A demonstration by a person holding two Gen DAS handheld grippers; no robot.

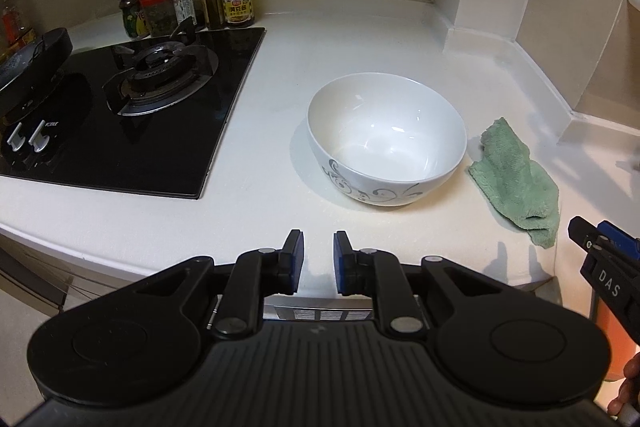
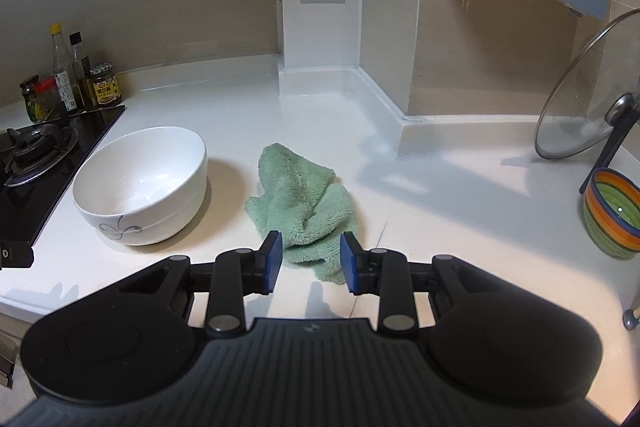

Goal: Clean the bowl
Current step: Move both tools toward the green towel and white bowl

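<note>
The right tool (image 2: pixel 308 259) is held spread and empty just short of the green cloth (image 2: pixel 304 203), whose near corner lies between its pads. The left tool (image 1: pixel 319 261), partly spread and empty, is aimed at the white bowl (image 1: pixel 386 139), upright on the bench (image 1: pixel 260 163) left of the cloth.

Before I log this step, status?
Left gripper open, empty. Right gripper open over green cloth. White bowl untouched, nothing blocking.

On the tabletop (image 1: pixel 248 131) the bowl (image 1: pixel 386 143) stands right of the hob (image 1: pixel 132 115), the cloth (image 1: pixel 516 175) just right of the bowl, apart. Jars (image 1: pixel 192 7) stand behind the hob, by the wall.
</note>
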